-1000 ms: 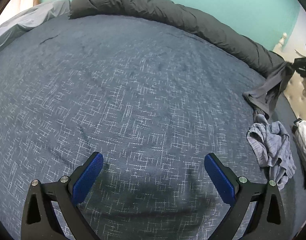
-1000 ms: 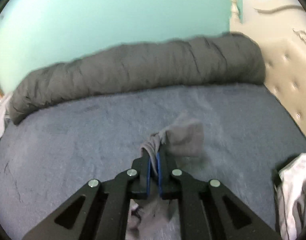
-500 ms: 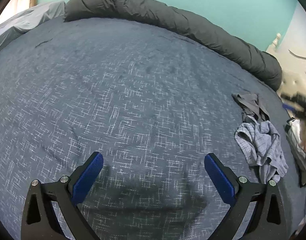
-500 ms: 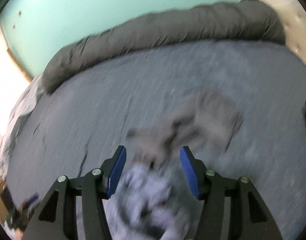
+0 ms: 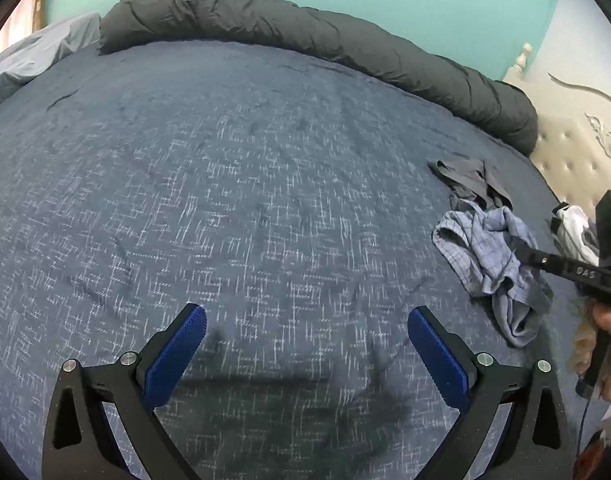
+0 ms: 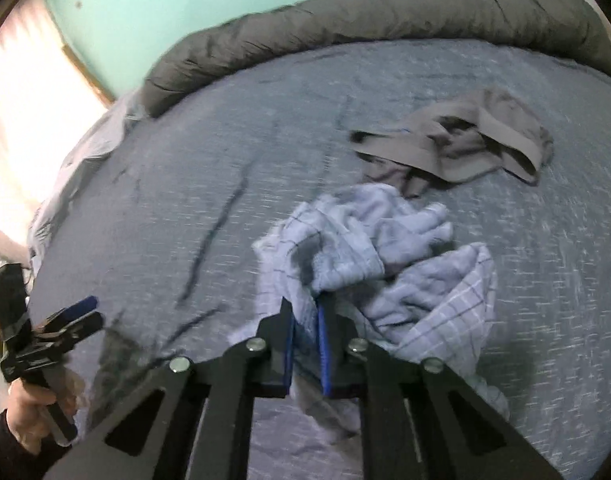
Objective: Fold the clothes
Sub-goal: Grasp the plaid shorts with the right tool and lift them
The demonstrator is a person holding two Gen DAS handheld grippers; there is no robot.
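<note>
Having dropped the grey garment [image 6: 457,148], the right gripper [image 6: 305,316] now pinches the plaid garment [image 6: 369,248] for folding, while the left gripper [image 5: 305,344] hangs released.

left tool [image 5: 307,342] jaws wide over bedspread [image 5: 233,184] | plaid garment [image 5: 493,256] crumpled right | right tool [image 5: 523,250] touching it

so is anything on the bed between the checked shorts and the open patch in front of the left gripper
Nothing visible. The right gripper is shut on the checked shorts, and the bed between them and the open left gripper is bare sheet. The grey shorts lie beyond, towards the duvet.
</note>
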